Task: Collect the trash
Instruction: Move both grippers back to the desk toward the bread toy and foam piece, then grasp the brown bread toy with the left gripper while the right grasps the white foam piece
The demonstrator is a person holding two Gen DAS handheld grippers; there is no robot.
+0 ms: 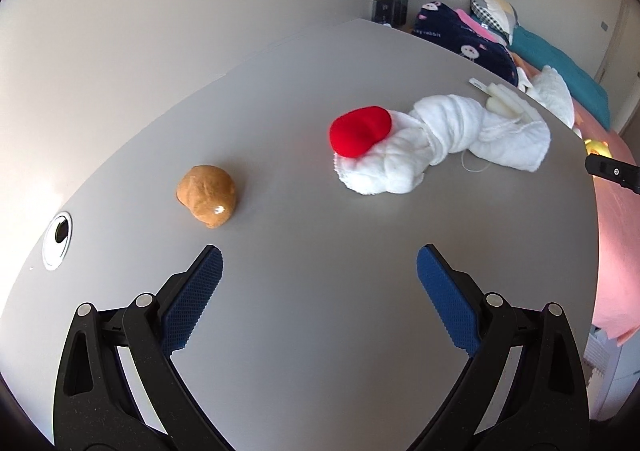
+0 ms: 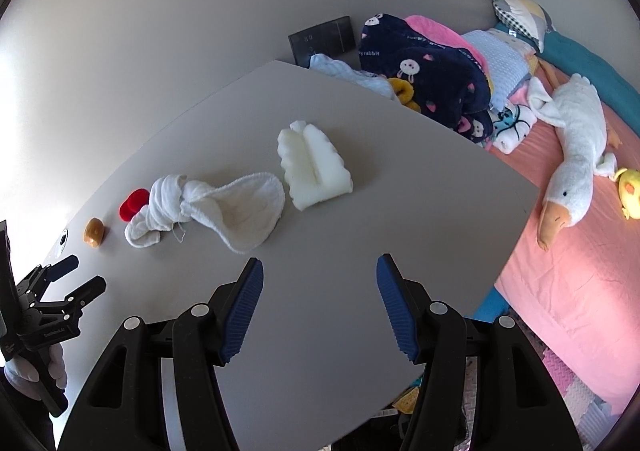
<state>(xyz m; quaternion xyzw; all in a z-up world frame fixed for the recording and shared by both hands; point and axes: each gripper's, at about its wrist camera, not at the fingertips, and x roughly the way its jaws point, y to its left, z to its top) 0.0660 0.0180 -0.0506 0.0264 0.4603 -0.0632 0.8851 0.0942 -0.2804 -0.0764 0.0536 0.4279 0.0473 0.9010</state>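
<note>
Left wrist view: left gripper spread wide and empty over a smooth grey table, its blue pads ribbed; ahead on the tabletop sit a crumpled tan lump, a glossy red piece touching a twisted white cloth. Right wrist view: right gripper likewise parted, nothing held, with a ridged white foam block just beyond the cloth's flared end.
</note>
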